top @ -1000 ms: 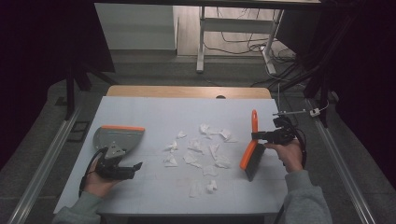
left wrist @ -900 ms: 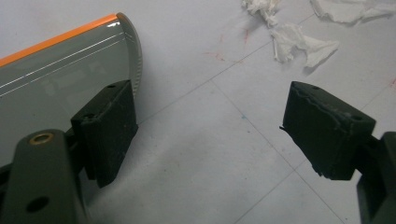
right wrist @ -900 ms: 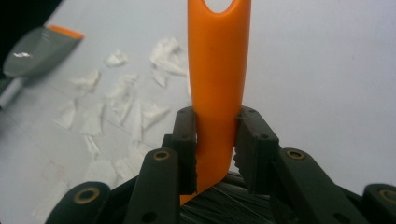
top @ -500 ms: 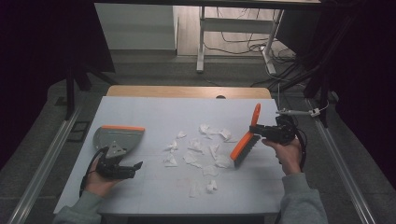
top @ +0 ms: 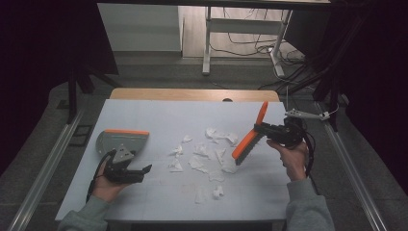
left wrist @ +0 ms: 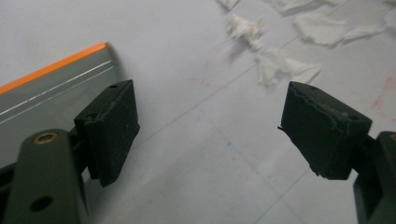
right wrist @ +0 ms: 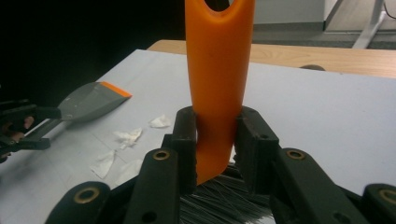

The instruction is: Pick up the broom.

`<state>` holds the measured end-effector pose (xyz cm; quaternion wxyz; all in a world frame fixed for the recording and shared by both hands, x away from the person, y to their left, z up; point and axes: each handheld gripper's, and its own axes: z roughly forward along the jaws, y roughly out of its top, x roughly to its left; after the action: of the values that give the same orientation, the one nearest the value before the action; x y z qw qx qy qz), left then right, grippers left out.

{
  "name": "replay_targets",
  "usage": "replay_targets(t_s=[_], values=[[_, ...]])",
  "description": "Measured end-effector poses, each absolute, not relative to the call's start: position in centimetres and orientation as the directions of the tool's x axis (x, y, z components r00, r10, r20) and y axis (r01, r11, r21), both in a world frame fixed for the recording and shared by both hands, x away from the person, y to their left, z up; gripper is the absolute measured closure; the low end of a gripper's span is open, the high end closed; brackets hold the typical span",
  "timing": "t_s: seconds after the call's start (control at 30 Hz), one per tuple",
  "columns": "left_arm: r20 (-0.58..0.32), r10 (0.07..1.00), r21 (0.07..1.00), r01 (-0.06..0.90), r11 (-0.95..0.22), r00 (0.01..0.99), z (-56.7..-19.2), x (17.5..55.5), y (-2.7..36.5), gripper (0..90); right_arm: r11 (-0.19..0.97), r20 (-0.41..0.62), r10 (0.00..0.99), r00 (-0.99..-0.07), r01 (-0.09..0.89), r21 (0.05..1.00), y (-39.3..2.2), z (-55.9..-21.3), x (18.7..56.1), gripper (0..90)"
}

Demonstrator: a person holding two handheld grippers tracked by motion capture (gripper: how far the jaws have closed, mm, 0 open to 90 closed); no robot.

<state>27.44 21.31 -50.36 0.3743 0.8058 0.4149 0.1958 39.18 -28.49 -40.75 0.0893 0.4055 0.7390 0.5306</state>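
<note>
My right gripper (top: pixel 263 130) is shut on the handle of an orange brush (top: pixel 248 139) at the table's right. The brush tilts, with its bristle end low by the rightmost paper scraps (top: pixel 207 156). In the right gripper view both jaws of the right gripper (right wrist: pixel 217 128) clamp the orange brush handle (right wrist: pixel 219 79), bristles (right wrist: pixel 219 203) below. A grey dustpan (top: pixel 122 141) with an orange edge lies at the left. My left gripper (top: pixel 139 172) rests just in front of it, open. The left gripper (left wrist: pixel 217 128) holds nothing; the dustpan (left wrist: pixel 51 95) is beside its left jaw and the scraps (left wrist: pixel 280 67) lie ahead.
A white sheet (top: pixel 163 115) covers the table, with a wooden strip (top: pixel 192 94) at its far edge. Torn white scraps are strewn across the middle. A metal stand (top: pixel 208 43) and cables lie on the floor beyond.
My right gripper has lifted the brush and swung it left, so its bristle end now sits at the scraps' right side. The left gripper and the dustpan have stayed put.
</note>
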Motion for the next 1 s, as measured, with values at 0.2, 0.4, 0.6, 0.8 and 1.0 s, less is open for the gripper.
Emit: replay_targets(t_s=[0.2, 0.4, 0.6, 0.8, 1.0], values=[[0.015, 0.783, 0.79, 0.473, -0.391, 0.621, -49.5, 27.4, 19.5, 20.3, 0.098, 0.313, 0.667, -0.676, 0.497, 0.862, -27.4, -41.3, 39.1, 70.6], [0.0, 0.753, 0.805, 0.446, -0.39, 0.658, -49.0, 27.8, 17.5, 20.6, 0.093, 0.317, 0.641, -0.698, 0.482, 0.871, -26.1, -41.5, 38.8, 70.5], [0.006, 0.725, 0.807, 0.425, -0.41, 0.689, -48.9, 28.2, 15.6, 21.3, 0.097, 0.321, 0.615, -0.72, 0.473, 0.876, -24.3, -41.7, 38.4, 70.5], [0.026, 0.69, 0.819, 0.38, -0.43, 0.724, -48.3, 28.4, 13.4, 21.6, 0.092, 0.331, 0.592, -0.735, 0.469, 0.878, -22.6, -42.2, 38.3, 70.5], [0.032, 0.658, 0.829, 0.348, -0.439, 0.752, -47.9, 28.8, 11.2, 21.4, 0.082, 0.34, 0.574, -0.745, 0.465, 0.881, -21.3, -42.7, 38.1, 70.5]])
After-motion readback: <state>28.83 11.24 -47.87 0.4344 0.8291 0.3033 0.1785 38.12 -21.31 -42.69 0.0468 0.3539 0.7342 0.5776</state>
